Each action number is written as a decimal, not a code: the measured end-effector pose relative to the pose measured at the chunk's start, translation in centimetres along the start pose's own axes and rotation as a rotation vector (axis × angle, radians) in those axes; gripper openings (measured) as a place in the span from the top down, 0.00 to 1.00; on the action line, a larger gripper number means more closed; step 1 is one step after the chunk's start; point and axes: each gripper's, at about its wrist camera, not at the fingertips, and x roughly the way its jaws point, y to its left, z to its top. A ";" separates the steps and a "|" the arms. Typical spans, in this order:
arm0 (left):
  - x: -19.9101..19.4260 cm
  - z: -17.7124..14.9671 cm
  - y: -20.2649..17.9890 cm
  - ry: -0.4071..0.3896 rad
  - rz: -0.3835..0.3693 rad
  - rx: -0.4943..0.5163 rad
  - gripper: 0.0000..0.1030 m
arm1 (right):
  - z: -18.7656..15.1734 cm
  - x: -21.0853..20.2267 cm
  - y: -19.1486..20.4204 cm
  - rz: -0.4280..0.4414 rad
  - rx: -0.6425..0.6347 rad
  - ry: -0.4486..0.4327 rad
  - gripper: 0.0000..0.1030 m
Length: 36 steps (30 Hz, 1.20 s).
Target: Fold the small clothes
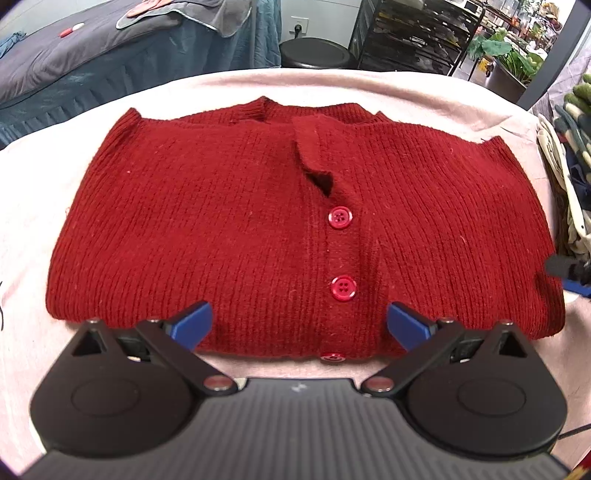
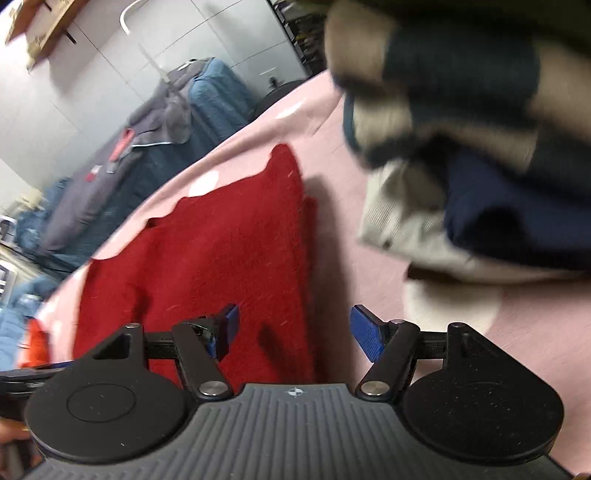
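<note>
A red knitted cardigan (image 1: 229, 229) with red buttons (image 1: 343, 288) lies folded into a rectangle on the pink cloth-covered table (image 1: 37, 206). My left gripper (image 1: 299, 325) is open and empty, just above the cardigan's near edge, its blue fingers (image 1: 192, 325) spread either side of the button row. My right gripper (image 2: 291, 328) is open and empty over the cardigan's (image 2: 207, 251) right edge; the view is blurred. Its tip shows at the right edge of the left wrist view (image 1: 569, 273).
A pile of other clothes, navy, grey and patterned (image 2: 461, 166), sits on the table right of the cardigan, also in the left wrist view (image 1: 569, 166). Behind the table are a bed with dark covers (image 1: 92, 62), a black stool (image 1: 314, 55) and shelving (image 1: 413, 33).
</note>
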 end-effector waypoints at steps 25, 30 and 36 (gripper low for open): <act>1.8 8.6 1.1 -0.110 0.141 0.159 0.15 | 0.6 1.9 1.1 0.193 0.174 -0.071 0.68; 3.6 9.1 -0.2 -0.129 0.113 0.165 0.15 | 0.4 0.6 1.0 0.139 0.159 -0.064 0.68; 8.5 7.5 -3.8 -0.094 0.202 0.373 0.11 | -0.3 1.8 -0.2 0.088 0.195 -0.024 0.67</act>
